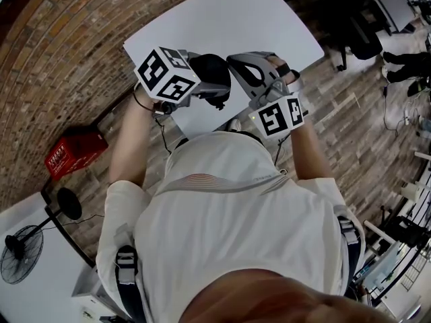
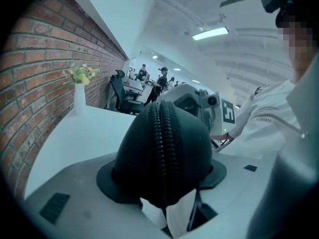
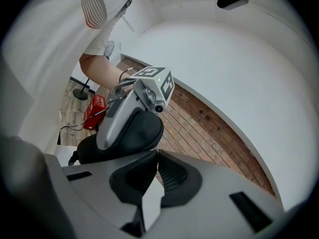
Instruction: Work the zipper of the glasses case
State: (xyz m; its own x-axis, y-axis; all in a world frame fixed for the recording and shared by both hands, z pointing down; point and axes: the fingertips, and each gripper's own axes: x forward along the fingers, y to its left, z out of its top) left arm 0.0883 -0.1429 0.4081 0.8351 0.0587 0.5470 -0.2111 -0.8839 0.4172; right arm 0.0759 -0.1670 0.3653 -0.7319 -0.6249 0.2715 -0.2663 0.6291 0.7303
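The white table [image 1: 256, 19] lies open, with only a flower vase [image 2: 79, 98] near the brick wall [image 2: 35, 59].

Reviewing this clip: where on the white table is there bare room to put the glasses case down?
The table is bare across its middle and far side, out to the vase by the brick wall. The near edge is crowded: the left gripper grips the glasses case there, with the right gripper shut right beside it.

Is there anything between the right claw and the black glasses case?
Nothing shows there. In the right gripper view the shut right claw reaches right up to the edge of the glasses case, leaving no visible gap.
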